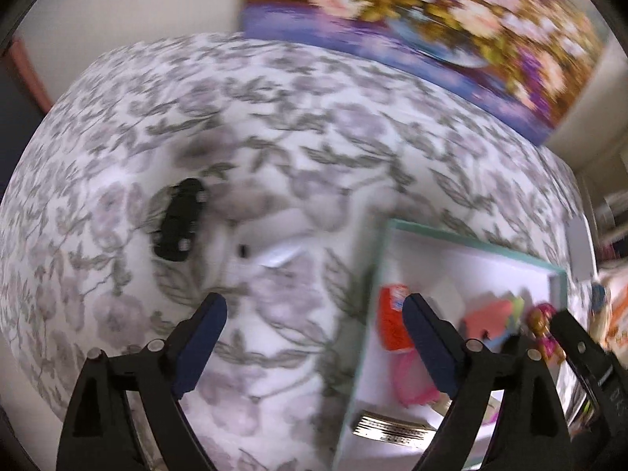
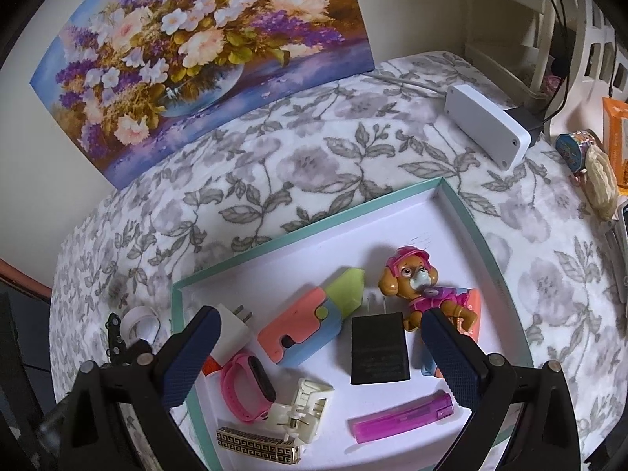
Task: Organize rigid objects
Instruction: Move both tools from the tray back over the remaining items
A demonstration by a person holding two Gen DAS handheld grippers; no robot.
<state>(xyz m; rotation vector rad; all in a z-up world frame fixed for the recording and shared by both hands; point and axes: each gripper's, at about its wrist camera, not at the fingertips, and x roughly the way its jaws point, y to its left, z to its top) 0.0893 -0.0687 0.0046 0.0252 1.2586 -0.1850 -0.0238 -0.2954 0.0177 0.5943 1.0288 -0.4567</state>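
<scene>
A teal-rimmed white box tray (image 2: 467, 212) lies on the flowered cloth; it also shows in the left wrist view (image 1: 382, 259). In it lie a toy dog (image 2: 422, 286), a black charger (image 2: 378, 349), a pink-blue toy knife (image 2: 310, 322), a pink lighter (image 2: 402, 418), a pink band (image 2: 247, 386), a white plug (image 2: 233, 327) and a gold clip (image 2: 257, 443). My right gripper (image 2: 320, 341) is open and empty above the tray. My left gripper (image 1: 314, 337) is open and empty over the cloth. A black toy car (image 1: 179, 225) and a white earbud case (image 1: 271, 243) lie beyond it.
A flower painting (image 2: 204, 51) leans on the wall behind the table. A white power brick (image 2: 486, 125) with a cable lies at the back right. Small packets and a tin (image 2: 575, 149) crowd the right edge. The view from the left wrist is motion-blurred.
</scene>
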